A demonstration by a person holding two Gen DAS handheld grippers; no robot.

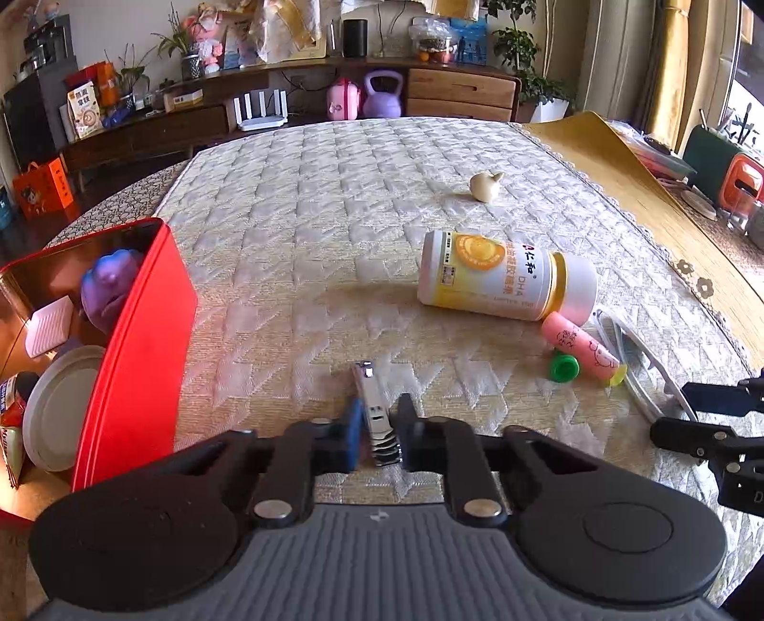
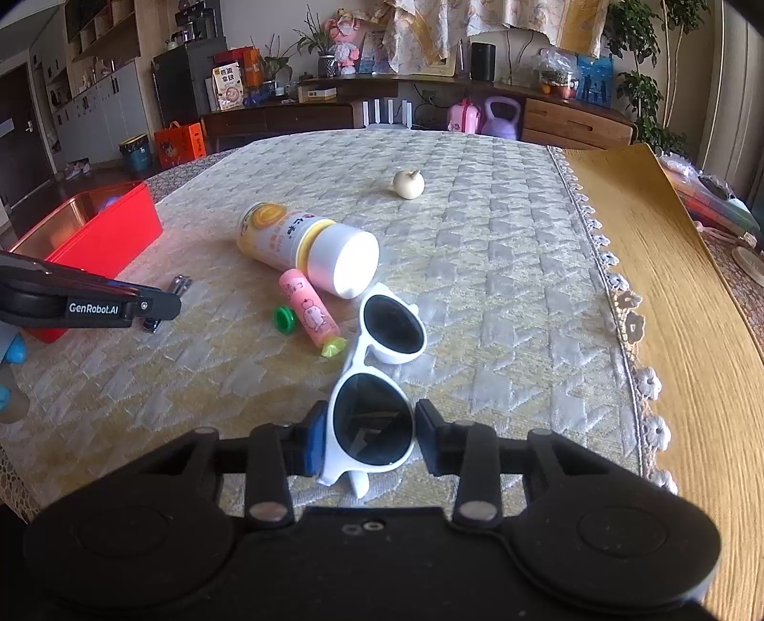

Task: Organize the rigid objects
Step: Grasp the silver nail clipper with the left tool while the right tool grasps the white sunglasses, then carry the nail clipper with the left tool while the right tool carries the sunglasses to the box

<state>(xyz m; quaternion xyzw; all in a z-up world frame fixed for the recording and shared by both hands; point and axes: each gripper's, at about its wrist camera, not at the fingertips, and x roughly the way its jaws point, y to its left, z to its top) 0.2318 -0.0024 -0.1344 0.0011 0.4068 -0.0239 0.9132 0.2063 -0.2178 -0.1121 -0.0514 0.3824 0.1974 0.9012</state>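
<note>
The left tool (image 1: 377, 430) is clamped on the nail clipper (image 1: 375, 411) right beside the red box (image 1: 138, 353), while the right tool (image 2: 367, 437), farther from the box, pinches the white sunglasses (image 2: 377, 382) on the bench (image 2: 477, 267).

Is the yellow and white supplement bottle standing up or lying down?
Lying down. The bottle rests on its side on the quilted cloth, with its white cap still on and facing the camera.

A long dark wooden sideboard (image 2: 296, 117) lines the pale far wall (image 2: 267, 19), with leafy potted plants (image 2: 644, 71) in daylight.
</note>
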